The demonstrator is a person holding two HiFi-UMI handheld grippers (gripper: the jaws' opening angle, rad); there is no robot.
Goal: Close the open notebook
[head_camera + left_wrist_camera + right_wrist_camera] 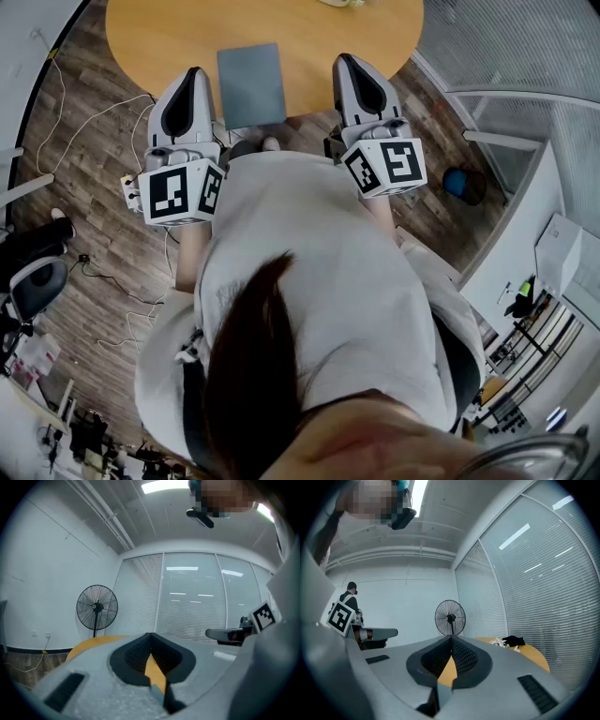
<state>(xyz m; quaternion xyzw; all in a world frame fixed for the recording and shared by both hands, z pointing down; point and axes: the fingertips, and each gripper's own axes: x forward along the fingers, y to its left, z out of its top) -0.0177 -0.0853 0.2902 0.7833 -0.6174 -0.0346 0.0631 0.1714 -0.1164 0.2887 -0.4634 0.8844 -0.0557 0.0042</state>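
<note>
2 hand-held grippers sit side by side in the middle of the head view, both pointing level toward the top of the frame. The left gripper [192, 80] is at centre left and the right gripper [347, 66] at centre right. Each carries a white cube with black square markers at its rear, the left cube [181, 192] and the right cube [386, 167]. The wearer's pale shirt and dark hair fill the lower half of the frame.

The notebook [251, 84] lies flat at upper centre, on the near edge of a round orange-brown table [159, 37]. It shows 1 plain grey face and looks closed. It sits between the 2 gripper tips and touches neither.

In the left gripper view, the black ribbed pads [136, 656] meet at their tips, so the tongs are closed with nothing between them. Only a sliver of orange table shows through the gap lower down. A black standing fan [97, 605] is at centre left, before a glass wall with blinds [192, 597].

In the right gripper view, the tongs are likewise closed and empty, with the pads [461, 656] touching at the tip. The fan stands just above them at centre. A dark object with white flowers [511, 641] rests on the table at right. A person [349, 599] stands far off at left.

A wooden floor [84, 178] with a loose white cable [94, 117] runs along the left of the head view.
</note>
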